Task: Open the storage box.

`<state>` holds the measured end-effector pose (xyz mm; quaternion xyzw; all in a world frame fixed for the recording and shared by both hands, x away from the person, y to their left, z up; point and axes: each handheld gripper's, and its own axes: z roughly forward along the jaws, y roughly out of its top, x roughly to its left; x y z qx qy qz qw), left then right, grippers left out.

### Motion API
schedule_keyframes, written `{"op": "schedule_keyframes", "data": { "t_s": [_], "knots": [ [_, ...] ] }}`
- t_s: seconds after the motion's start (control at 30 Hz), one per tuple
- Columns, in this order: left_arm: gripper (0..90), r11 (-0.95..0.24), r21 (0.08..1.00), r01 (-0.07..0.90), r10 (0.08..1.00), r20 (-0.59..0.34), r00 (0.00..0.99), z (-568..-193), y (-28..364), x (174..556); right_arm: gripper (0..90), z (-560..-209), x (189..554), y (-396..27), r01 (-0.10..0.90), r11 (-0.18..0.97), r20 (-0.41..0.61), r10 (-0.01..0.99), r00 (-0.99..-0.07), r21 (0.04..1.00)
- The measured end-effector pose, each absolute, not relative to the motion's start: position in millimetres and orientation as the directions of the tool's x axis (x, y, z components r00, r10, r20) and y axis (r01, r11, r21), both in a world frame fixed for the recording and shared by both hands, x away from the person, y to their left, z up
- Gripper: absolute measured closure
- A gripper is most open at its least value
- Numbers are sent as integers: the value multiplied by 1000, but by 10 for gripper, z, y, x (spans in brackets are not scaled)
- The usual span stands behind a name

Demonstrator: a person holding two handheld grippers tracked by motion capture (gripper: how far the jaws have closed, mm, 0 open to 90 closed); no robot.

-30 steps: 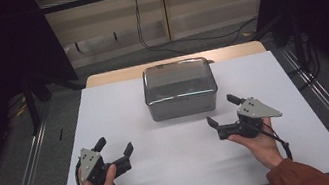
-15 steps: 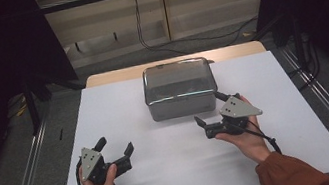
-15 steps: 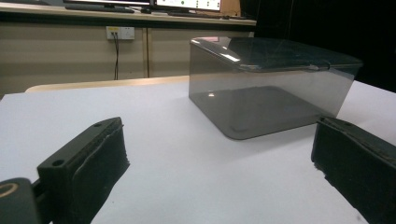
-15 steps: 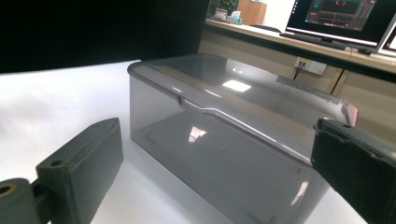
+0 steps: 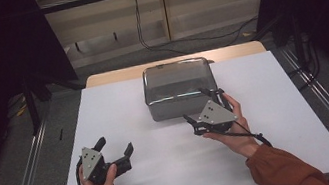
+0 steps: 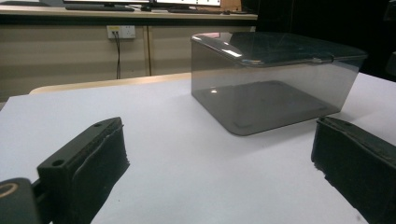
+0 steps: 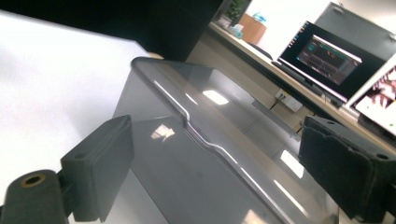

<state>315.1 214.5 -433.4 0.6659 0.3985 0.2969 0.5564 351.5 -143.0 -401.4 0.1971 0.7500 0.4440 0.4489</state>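
Note:
A smoky see-through box (image 5: 177,81) with a closed lid stands at the back middle of the white table (image 5: 276,104). My right gripper (image 5: 201,105) is open at the box's front right corner, one jaw before the front wall and the other near the lid's edge. In the right gripper view the box lid (image 7: 210,135) lies close between the open jaws, which hold nothing. My left gripper (image 5: 115,146) rests open near the table's front left, well short of the box. In the left gripper view the box (image 6: 275,79) stands ahead and to the right, beyond the empty open jaws.
Metal rails (image 5: 28,171) run along both sides of the table. Cables (image 5: 179,42) lie on the floor behind it, below a bench. Monitors (image 7: 322,53) stand on a desk in the right gripper view. Bare white table surface (image 5: 166,173) lies between the two hands.
My right gripper has moved left and forward, from the table's right side up to the box's front right corner. The left gripper has stayed in place.

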Motion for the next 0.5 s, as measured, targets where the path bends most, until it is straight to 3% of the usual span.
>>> {"op": "schedule_keyframes", "data": {
  "t_s": [0.27, 0.4, 0.5],
  "knots": [
    [30, -44, 981, 191, 857, -61, 512, -4328, 2150, 3151, 203, -4022, 3611, -1303, -161, 680, -665, 592, -455, 715],
    [30, -63, 981, 183, 858, -41, 513, -4322, 2128, 3144, 235, -3998, 3610, -1231, -214, 776, -782, 490, -386, 593],
    [35, -75, 978, 195, 855, -38, 518, -4326, 2134, 3155, 263, -3983, 3637, -1206, -223, 794, -801, 463, -380, 565]
  ]
}}
